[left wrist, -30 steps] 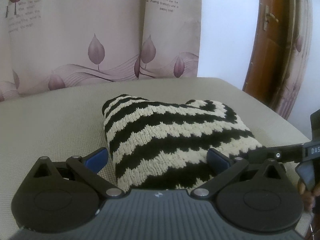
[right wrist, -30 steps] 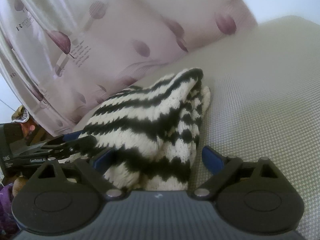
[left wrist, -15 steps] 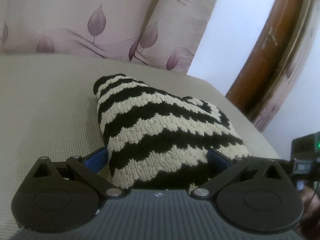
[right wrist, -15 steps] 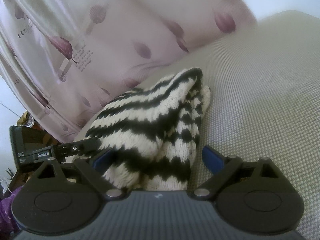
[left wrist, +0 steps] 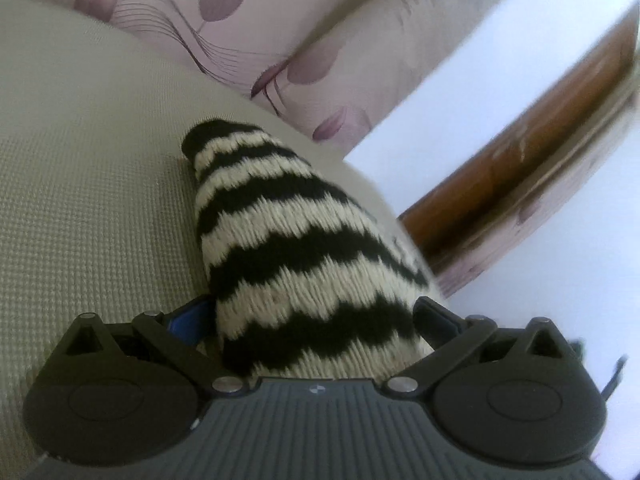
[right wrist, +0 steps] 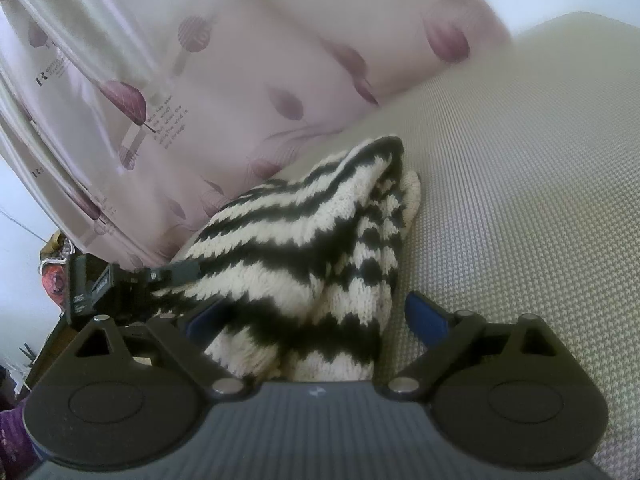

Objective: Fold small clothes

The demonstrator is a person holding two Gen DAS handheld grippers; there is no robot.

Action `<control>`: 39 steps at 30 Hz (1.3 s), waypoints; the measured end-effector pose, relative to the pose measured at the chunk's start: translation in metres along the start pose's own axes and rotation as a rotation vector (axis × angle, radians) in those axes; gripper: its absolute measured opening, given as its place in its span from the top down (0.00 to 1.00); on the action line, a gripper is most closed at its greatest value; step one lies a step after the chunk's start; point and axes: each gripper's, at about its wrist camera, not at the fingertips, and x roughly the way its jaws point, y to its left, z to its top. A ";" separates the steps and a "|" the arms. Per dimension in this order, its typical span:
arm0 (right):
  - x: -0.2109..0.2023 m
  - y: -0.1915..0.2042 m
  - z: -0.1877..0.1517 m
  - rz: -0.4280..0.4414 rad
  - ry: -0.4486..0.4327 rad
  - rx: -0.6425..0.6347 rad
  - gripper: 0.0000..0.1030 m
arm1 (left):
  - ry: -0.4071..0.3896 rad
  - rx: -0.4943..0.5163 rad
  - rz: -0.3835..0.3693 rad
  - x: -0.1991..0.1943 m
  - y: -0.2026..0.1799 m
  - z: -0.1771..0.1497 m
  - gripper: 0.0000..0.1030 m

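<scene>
Black-and-cream striped knit garment [left wrist: 304, 264] | bunched on grey woven tabletop [right wrist: 520, 200] | both grippers' fingers spread around its edge | fold unfinished

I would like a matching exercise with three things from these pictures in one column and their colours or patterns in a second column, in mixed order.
Things:
1. knitted garment
2. curtain
3. door frame

Colours:
a. brown wood
b. black and cream stripes
c. pale pink with purple leaves

Pairs: 1-b, 2-c, 3-a
</scene>
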 end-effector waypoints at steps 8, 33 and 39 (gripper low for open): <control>0.021 -0.008 0.021 0.149 0.070 0.022 0.00 | 0.027 0.033 -0.073 0.011 0.006 0.014 0.00; 0.053 -0.012 0.044 0.175 0.119 -0.014 0.18 | 0.067 0.172 -0.001 0.019 -0.012 0.009 0.03; 0.051 0.009 0.036 0.081 0.105 -0.123 0.36 | 0.037 0.262 0.112 0.018 -0.030 -0.002 0.17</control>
